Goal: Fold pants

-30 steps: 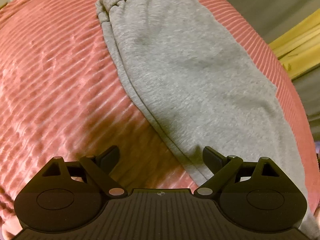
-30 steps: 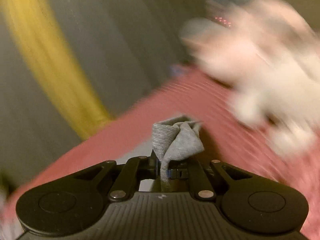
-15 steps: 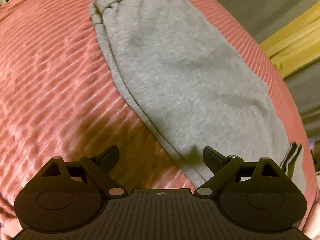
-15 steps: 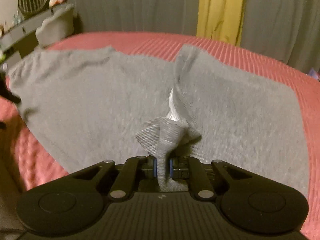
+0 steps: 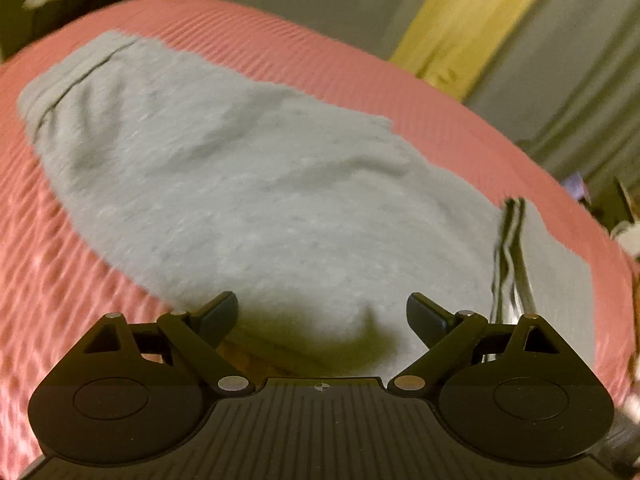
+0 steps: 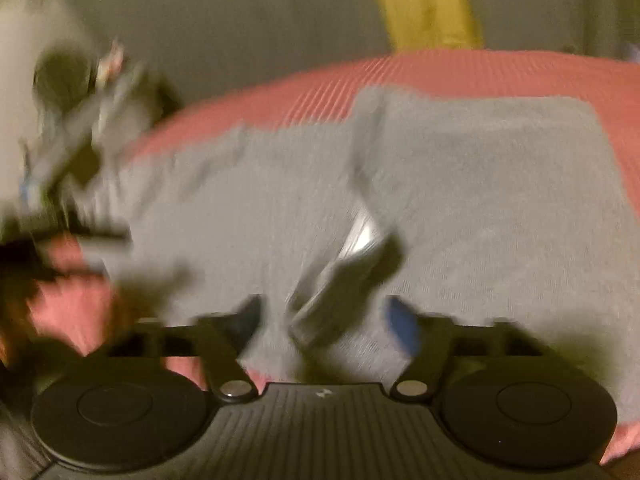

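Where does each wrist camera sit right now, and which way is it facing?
Left wrist: on the left gripper, low over the gray pants on the pink bedspread, facing the yellow curtain; its open fingers show.
Right wrist: on the right gripper, blurred, facing along the pants; its open fingers show.
Shared: pants, bedspread, curtain.

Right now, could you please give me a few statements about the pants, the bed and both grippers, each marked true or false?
1. The pants are grey. True.
2. The pants lie on a blue bedspread. False: the bedspread is pinkish red and ribbed.
3. The left gripper is open with nothing between its fingers. True.
4. The right gripper is clamped on the cuff. False: its fingers stand apart, with cloth lying loose between them.
5. A yellow curtain hangs behind the bed. True.
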Available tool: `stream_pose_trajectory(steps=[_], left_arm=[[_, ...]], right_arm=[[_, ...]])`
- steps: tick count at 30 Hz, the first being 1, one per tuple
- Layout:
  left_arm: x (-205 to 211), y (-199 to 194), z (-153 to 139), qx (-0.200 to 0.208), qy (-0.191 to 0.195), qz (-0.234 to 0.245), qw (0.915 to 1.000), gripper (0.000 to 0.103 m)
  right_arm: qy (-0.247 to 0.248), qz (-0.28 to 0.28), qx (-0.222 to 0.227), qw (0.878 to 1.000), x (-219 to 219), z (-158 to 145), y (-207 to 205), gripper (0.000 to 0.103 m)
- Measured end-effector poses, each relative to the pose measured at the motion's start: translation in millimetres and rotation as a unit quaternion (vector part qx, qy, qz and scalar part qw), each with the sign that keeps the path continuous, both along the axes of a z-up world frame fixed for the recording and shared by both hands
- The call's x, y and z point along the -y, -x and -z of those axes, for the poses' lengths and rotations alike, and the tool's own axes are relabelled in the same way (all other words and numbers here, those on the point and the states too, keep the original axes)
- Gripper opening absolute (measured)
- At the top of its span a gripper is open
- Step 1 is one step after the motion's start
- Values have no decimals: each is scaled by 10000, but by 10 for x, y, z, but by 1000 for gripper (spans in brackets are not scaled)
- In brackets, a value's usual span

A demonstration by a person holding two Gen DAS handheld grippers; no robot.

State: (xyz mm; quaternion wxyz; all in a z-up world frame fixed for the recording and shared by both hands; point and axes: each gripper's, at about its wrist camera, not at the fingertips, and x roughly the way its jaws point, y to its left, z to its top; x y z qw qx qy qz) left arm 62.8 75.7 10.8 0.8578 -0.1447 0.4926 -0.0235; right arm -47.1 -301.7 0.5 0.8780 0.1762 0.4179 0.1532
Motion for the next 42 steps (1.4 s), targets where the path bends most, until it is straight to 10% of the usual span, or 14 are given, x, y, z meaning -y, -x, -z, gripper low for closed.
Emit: stream_pose_trajectory(steps=[4, 9, 22, 42], left_arm=[[328, -10, 9, 214, 161, 507, 9984, 95], [1042, -130, 77, 177, 306, 1336, 9904, 95], [1792, -605, 513, -368, -46, 1950, 9801, 80], [1931, -295, 215, 15, 179, 2362, 9715, 70]], right_arm=[[-234, 1241, 185, 9918, 565, -122, 113, 99], [2273, 1617, -604, 9584, 621, 133, -10, 99], [904, 2549, -963, 9579, 1128, 204, 18, 99], [844, 2562, -1130, 9563, 1195, 327, -102, 99]])
